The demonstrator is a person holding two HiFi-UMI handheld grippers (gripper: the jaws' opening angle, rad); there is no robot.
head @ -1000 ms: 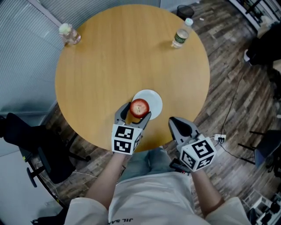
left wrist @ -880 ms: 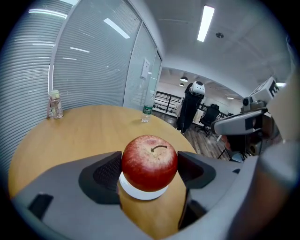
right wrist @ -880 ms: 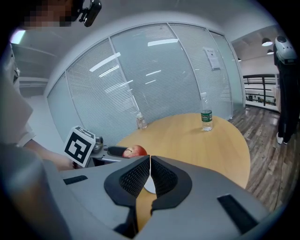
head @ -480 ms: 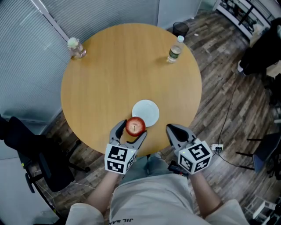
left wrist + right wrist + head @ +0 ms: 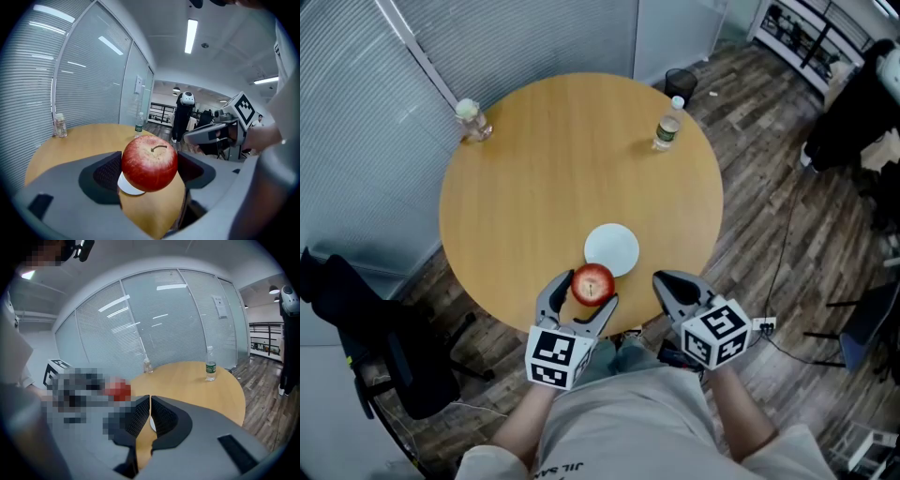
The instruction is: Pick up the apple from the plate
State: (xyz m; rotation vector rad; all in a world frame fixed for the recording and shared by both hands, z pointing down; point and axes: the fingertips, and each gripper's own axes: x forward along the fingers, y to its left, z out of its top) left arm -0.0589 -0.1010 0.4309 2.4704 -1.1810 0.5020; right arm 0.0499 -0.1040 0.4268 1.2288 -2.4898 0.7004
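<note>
A red apple with a short stem sits clamped between the jaws of my left gripper, lifted off the table near its front edge. In the left gripper view the apple fills the gap between both jaws. The small white plate lies bare on the round wooden table, just beyond the apple. My right gripper hovers at the table's near right edge, jaws pressed together with nothing between them; the same right gripper is in its own view.
A green-labelled water bottle stands at the table's far right. A small clear bottle stands at the far left. A black office chair sits left of the table. Cables lie on the wood floor at the right.
The left gripper has drawn back toward me with the apple, from over the plate to the table's front edge. The plate now lies uncovered. The right gripper stayed shut beside it.
</note>
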